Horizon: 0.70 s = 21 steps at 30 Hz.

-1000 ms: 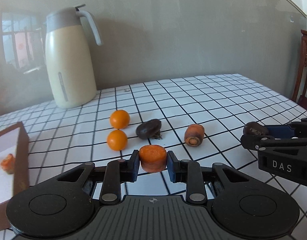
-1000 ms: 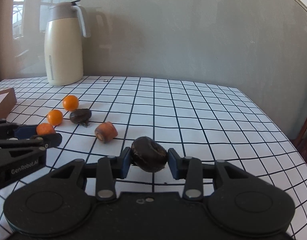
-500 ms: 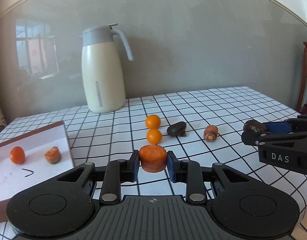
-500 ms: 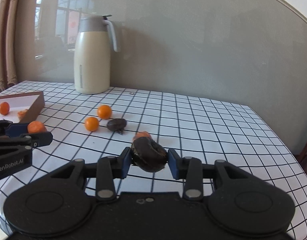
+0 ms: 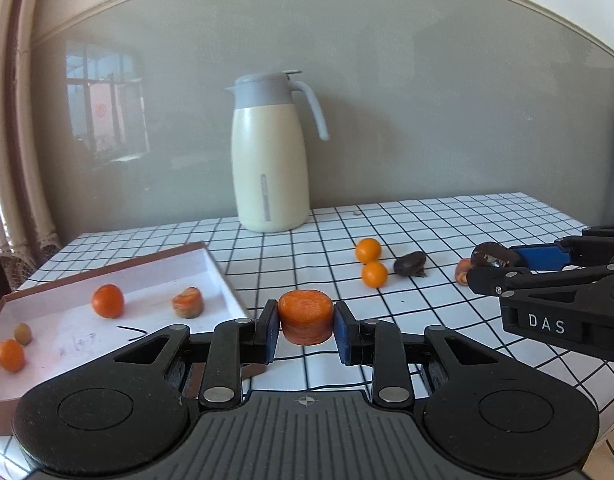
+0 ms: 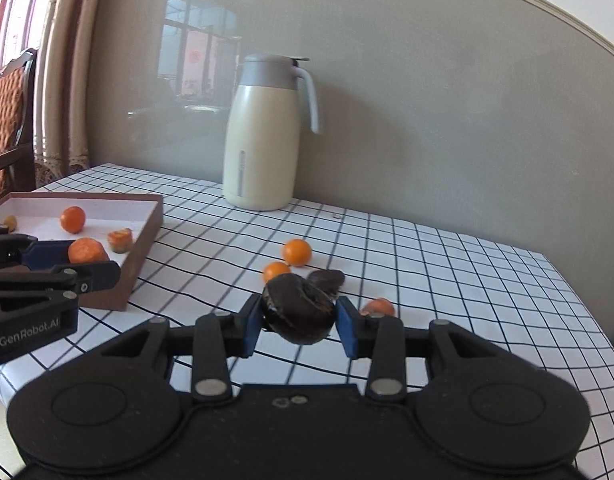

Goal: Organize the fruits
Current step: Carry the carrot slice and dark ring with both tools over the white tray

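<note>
Orange fruit chunk (image 5: 305,316) sits clamped between the left gripper (image 5: 306,330) pads, beside the tray (image 5: 221,272). The right gripper (image 6: 300,326) pinches a dark fruit (image 6: 299,308), possibly a chestnut, above the checked tablecloth (image 6: 447,280).

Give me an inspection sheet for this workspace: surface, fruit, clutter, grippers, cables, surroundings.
Surface: table under a white cloth with a black grid.
Job's things: brown box with a white inside holds two small oranges, a cut orange piece and a small olive-brown fruit. Loose on the cloth: two oranges, one dark fruit, one orange piece.
Clutter: cream jug with a grey lid, upright near the wall.
Grippers: left hand-held gripper shut on an orange chunk; right hand-held gripper shut on a dark brown fruit.
Cables: nothing seen.
Surroundings: grey wall, curtain, wooden chair.
</note>
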Each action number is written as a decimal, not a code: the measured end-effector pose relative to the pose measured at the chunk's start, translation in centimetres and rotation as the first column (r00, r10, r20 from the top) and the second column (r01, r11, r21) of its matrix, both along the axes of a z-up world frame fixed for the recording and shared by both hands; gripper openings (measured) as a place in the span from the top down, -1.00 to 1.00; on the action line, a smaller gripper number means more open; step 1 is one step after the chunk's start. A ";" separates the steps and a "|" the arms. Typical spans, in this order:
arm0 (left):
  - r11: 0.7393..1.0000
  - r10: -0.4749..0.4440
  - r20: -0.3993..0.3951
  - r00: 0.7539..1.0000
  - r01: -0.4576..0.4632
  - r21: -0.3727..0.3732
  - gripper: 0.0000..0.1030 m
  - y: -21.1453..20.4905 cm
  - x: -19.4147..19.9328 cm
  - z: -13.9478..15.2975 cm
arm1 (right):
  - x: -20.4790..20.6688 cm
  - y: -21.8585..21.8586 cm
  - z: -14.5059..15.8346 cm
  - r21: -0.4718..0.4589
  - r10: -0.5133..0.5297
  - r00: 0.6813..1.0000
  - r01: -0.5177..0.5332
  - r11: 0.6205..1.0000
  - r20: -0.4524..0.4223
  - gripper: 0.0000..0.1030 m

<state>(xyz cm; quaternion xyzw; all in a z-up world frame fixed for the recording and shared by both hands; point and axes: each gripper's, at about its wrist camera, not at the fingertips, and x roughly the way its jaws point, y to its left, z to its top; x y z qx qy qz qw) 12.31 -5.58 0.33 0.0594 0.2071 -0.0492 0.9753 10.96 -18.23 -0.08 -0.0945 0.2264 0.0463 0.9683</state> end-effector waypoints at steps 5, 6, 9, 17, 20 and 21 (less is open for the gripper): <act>1.000 0.030 0.017 0.999 -0.030 -0.009 0.44 2.1 -0.7 0.6 | -0.1 1.8 0.4 -0.013 0.041 0.999 -0.041 0.999 0.009 0.41; 0.999 0.036 0.019 0.999 -0.035 -0.011 0.44 2.4 -0.8 0.7 | -0.1 2.3 0.5 -0.014 0.050 0.999 -0.050 0.999 0.011 0.41; 0.999 0.052 0.026 0.998 -0.051 -0.016 0.44 3.4 -1.2 0.8 | -0.2 3.3 0.8 -0.018 0.075 0.997 -0.075 0.997 0.022 0.41; 0.995 0.098 0.036 0.995 -0.097 -0.033 0.44 5.6 -2.0 1.0 | -0.4 6.3 1.2 -0.032 0.136 0.990 -0.134 0.990 0.038 0.41; 0.993 0.115 0.036 0.993 -0.113 -0.035 0.44 6.5 -2.2 1.0 | -0.5 7.3 1.1 -0.039 0.155 0.987 -0.154 0.987 0.036 0.41; 0.992 0.121 0.037 0.992 -0.120 -0.036 0.44 6.7 -2.3 1.0 | -0.5 7.6 1.1 -0.040 0.162 0.986 -0.161 0.986 0.037 0.41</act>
